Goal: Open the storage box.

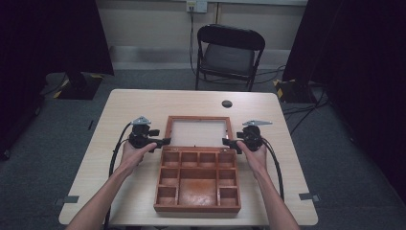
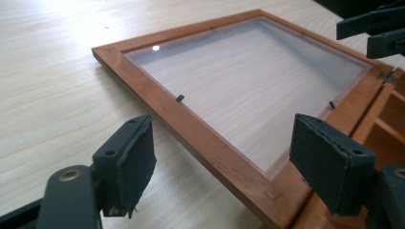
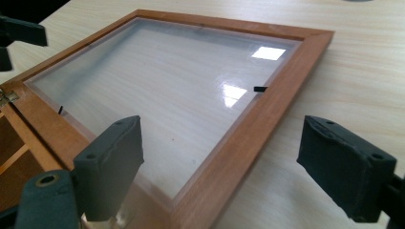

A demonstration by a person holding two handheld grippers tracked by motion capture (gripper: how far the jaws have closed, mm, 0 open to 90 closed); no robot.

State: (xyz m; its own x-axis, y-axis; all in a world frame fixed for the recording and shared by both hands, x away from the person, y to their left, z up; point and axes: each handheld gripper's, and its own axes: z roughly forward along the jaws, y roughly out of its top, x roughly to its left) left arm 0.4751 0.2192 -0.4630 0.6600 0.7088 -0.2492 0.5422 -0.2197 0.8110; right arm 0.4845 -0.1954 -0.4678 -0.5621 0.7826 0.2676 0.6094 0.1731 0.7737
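Observation:
A wooden box (image 1: pixel 197 208) with several compartments lies open on the table, its compartments all bare. Its lid (image 1: pixel 197 118), a wooden frame around a clear pane, lies flat behind it. My left gripper (image 1: pixel 165 141) is at the lid's left side, near the hinge. In the left gripper view the left gripper (image 2: pixel 222 162) stands open, its pads straddling the frame rail (image 2: pixel 191 129) without pressing it. My right gripper (image 1: pixel 226 142) mirrors it at the lid's right side. In its own view the right gripper (image 3: pixel 219 171) is open astride the rail (image 3: pixel 267 109).
The light wooden table (image 1: pixel 134 105) carries a small black round disc (image 1: pixel 227 103) behind the lid. A black folding chair (image 1: pixel 230 52) stands past the far edge. Dark curtains hang at both sides, and cables trail on the floor at the right.

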